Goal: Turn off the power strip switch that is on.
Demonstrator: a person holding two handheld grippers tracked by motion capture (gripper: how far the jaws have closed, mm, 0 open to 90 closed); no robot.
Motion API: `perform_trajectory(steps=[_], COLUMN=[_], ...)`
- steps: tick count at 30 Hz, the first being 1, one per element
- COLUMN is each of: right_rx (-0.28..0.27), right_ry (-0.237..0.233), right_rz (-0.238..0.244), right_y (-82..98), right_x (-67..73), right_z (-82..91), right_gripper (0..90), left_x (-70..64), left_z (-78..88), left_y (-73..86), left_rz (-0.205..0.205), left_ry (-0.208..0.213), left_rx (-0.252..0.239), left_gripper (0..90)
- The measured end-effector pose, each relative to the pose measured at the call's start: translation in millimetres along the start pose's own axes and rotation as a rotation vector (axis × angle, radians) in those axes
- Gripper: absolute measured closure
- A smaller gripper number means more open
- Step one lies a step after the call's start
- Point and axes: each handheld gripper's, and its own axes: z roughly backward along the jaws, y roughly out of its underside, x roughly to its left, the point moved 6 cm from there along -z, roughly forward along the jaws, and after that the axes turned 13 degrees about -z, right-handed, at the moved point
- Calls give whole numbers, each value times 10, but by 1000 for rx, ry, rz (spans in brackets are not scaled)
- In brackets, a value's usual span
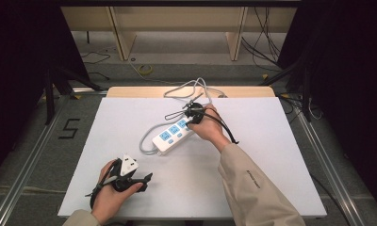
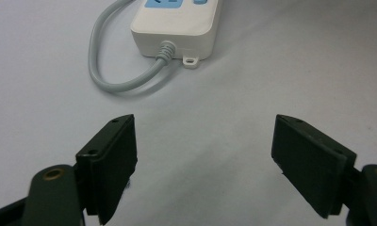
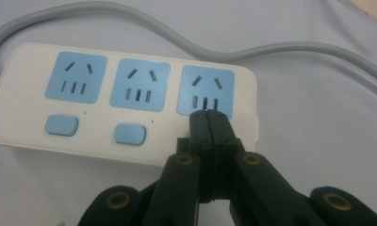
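High view: a white rectangular plastic power strip with three blue sockets (image 1: 172,133) lies slantwise near the middle of the white worktop (image 1: 271,160), its grey cable (image 1: 148,142) looping off its near end and another run curling toward the far edge. The right gripper (image 1: 190,121) is held over the strip's far end, tips down on it. The left gripper (image 1: 146,178) rests near the worktop's front edge, well apart from the strip, with bare surface all around it and wide open room to the right of the strip.

Left gripper view: the two black fingers (image 2: 112,160) stand wide apart with nothing between them, only bare worktop (image 2: 281,66). The strip's near end (image 2: 177,28) and its cable loop (image 2: 116,77) lie ahead, well apart from the tips.

Right gripper view: the right gripper's (image 3: 209,123) fingers are pressed together, nothing held, their tips at the lower edge of the third blue socket (image 3: 205,90), over the spot where this socket's button would sit; whether they touch the strip (image 3: 31,122) I cannot tell. Two blue buttons (image 3: 61,125) sit below the other sockets. The cable (image 3: 290,49) runs behind the strip.
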Motion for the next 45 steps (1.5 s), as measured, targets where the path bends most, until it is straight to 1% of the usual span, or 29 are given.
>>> perform_trajectory(steps=[3, 6, 11, 19, 21, 22, 25, 31, 42, 45], right_rx=[4, 1, 11, 17, 11, 19, 25, 29, 38, 38], right_ry=[3, 0, 0, 5, 0, 1, 1, 1, -14, -6], right_rz=[-10, -5, -14, -11, -12, -17, -4, -14, -33, -32], right_y=[0, 0, 4, -12, -17, -15, -12, -15, -16, -16], right_x=[-10, -14, -13, -12, -11, -7, -12, -9, -24, -15], right_z=[-14, -36, -55, -64, -72, -72, -84, -93, -96, -96], right_gripper=[900, 900, 900, 900, 900, 900, 900, 900, 900, 900], left_x=[1, 1, 1, 2, 2, 2, 1, 0, -3, 0], left_z=[2, 2, 3, 3, 3, 2, 1, 0, -2, -2], left_y=[-2, -3, -3, -3, -4, -4, -4, -3, -1, -1], left_rz=[0, 0, 1, -1, -2, -2, -2, -2, 1, -2], left_ry=[1, 0, -1, -1, 1, 0, 1, 1, 3, 2], left_rx=[1, -1, -1, -1, 0, -2, -1, -1, 1, 1], left_gripper=[225, 225, 225, 225, 225, 225, 225, 225, 225, 226])
